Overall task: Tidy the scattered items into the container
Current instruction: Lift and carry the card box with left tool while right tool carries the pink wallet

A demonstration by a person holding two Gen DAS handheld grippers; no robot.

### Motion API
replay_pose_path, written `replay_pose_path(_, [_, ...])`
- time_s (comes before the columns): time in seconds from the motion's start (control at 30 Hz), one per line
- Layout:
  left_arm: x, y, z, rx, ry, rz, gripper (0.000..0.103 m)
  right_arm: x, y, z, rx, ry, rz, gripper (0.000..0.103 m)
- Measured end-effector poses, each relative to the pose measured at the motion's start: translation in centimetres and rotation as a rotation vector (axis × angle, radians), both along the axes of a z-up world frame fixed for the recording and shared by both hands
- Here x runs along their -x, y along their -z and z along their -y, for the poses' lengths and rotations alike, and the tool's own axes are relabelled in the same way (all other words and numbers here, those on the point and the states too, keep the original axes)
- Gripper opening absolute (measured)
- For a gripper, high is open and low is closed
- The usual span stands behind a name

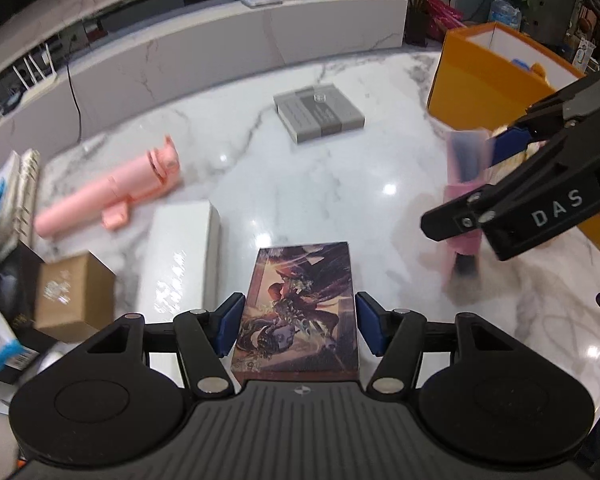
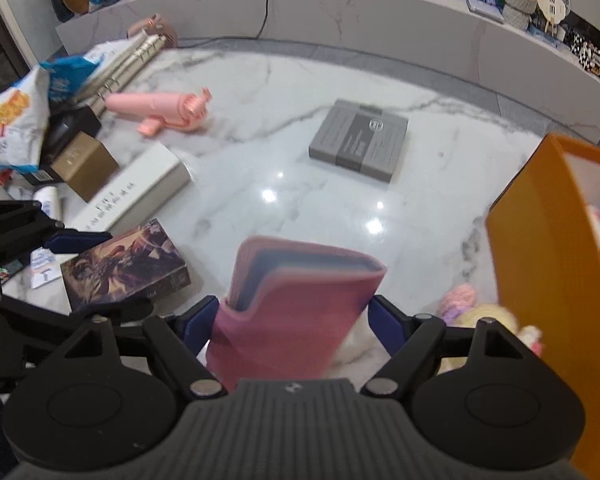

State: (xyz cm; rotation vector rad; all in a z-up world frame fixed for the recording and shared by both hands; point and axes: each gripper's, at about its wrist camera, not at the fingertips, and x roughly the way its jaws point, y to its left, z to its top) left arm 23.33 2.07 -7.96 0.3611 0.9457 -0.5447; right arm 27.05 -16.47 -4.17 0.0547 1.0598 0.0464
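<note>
My left gripper (image 1: pixel 299 326) is shut on a brown illustrated box (image 1: pixel 298 308), its blue pads pressed on both long sides; the box also shows in the right wrist view (image 2: pixel 126 266). My right gripper (image 2: pixel 293 320) is shut on a pink case (image 2: pixel 296 300) with a dark blue inner part, held above the marble table; it is blurred in the left wrist view (image 1: pixel 466 196). The orange container (image 2: pixel 548 264) stands open at the right, also seen in the left wrist view (image 1: pixel 488 76), with toys inside.
On the marble table (image 2: pixel 300 184) lie a grey book (image 2: pixel 360 140), a pink tube-shaped item (image 2: pixel 164 110), a white long box (image 2: pixel 134 190), a tan box (image 2: pixel 86 164), a snack bag (image 2: pixel 18 120) and binders. A plush toy (image 2: pixel 472 312) lies beside the container.
</note>
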Motion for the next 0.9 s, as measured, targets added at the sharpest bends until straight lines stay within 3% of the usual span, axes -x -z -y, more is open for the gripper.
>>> replay_pose_path(0.03, [0.1,-0.5,0.0,0.000,0.000,0.011,0.069,0.2,-0.5,0.1,-0.017,-0.006,0.002,0.039])
replay_pose_path(0.13, [0.4,-2.0,0.2,0.000,0.001,0.039,0.069,0.9,-2.2,0.3,0.025,-0.011,0.028,0.018])
replay_pose_path(0.17, [0.5,-2.4,0.3,-0.001,0.000,0.047,0.069,1.0,-2.6,0.6,0.018,-0.008,0.025,0.017])
replay_pose_path(0.27, [0.9,-3.0,0.3,-0.001,-0.007,0.059,0.069,1.1,-2.4,1.3,0.001,-0.007,0.000,0.025])
replay_pose_path(0.33, [1.1,-3.0,0.0,0.000,-0.010,0.057,0.069,1.1,-1.9,1.6,-0.015,-0.018,-0.016,0.050])
replay_pose_path(0.4, [1.3,-2.7,-0.2,-0.005,-0.008,0.048,0.069,1.3,-1.5,1.3,-0.022,-0.057,-0.018,0.054])
replay_pose_path(0.47, [1.3,-2.2,-0.4,-0.012,-0.006,0.039,0.069,1.5,-0.9,0.5,-0.020,-0.140,-0.024,0.063])
replay_pose_path(0.53, [1.3,-1.9,-0.7,-0.014,-0.007,0.032,0.069,1.7,-0.3,-0.9,0.009,-0.283,-0.015,0.081])
replay_pose_path(0.67, [1.3,-1.9,-1.4,-0.014,-0.012,0.030,0.069,1.4,1.4,-3.1,0.162,-0.585,0.005,0.082])
replay_pose_path(0.73, [1.3,-2.0,-1.8,-0.014,-0.017,0.032,0.069,0.1,2.3,-3.1,0.199,-0.639,-0.029,0.082])
replay_pose_path(0.9, [1.2,-2.4,-2.6,-0.005,-0.029,0.034,0.069,-2.5,3.8,-2.4,0.142,-0.714,-0.153,0.082])
